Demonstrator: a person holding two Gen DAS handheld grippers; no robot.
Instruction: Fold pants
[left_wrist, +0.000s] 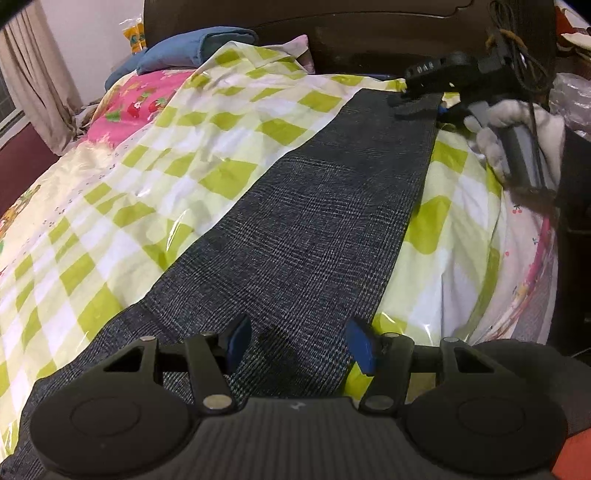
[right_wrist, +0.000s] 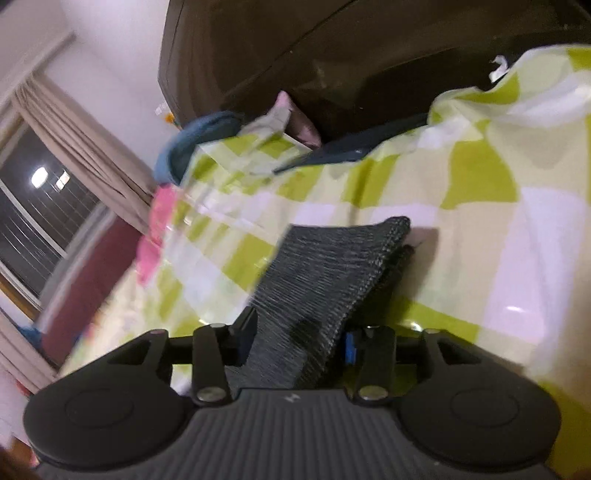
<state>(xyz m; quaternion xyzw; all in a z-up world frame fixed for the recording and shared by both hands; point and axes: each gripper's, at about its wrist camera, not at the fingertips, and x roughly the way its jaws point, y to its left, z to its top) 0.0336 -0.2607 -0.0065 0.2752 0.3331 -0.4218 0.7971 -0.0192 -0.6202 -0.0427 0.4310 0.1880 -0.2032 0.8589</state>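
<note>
The pants (left_wrist: 317, 206) lie flat on the green-and-white checked sheet (left_wrist: 155, 192) that covers the bed. They form one long dark strip, legs together, and the long axis runs from the left gripper (left_wrist: 299, 343) at the near end straight away toward the dark headboard (left_wrist: 369, 40) at the far end, narrowing as it goes.

The left gripper stands wide, its two blue-padded fingers (left_wrist: 360, 347) apart above the near part of the cloth; nothing is held between them.

At the far end the right gripper (left_wrist: 413, 94) sits on the hem of the pants, held by a white-gloved hand (left_wrist: 517, 133). In its own view the right gripper (right_wrist: 299, 332) has a bunch of the dark fabric (right_wrist: 332, 266) pinched between its fingers, with the end of the cloth raised off the sheet and folded over itself. That view is blurred.

A blue pillow (left_wrist: 195, 48) and a pink printed blanket (left_wrist: 147, 99) lie to the left, near the headboard. A beige curtain (left_wrist: 33, 74) hangs at the far left.
</note>
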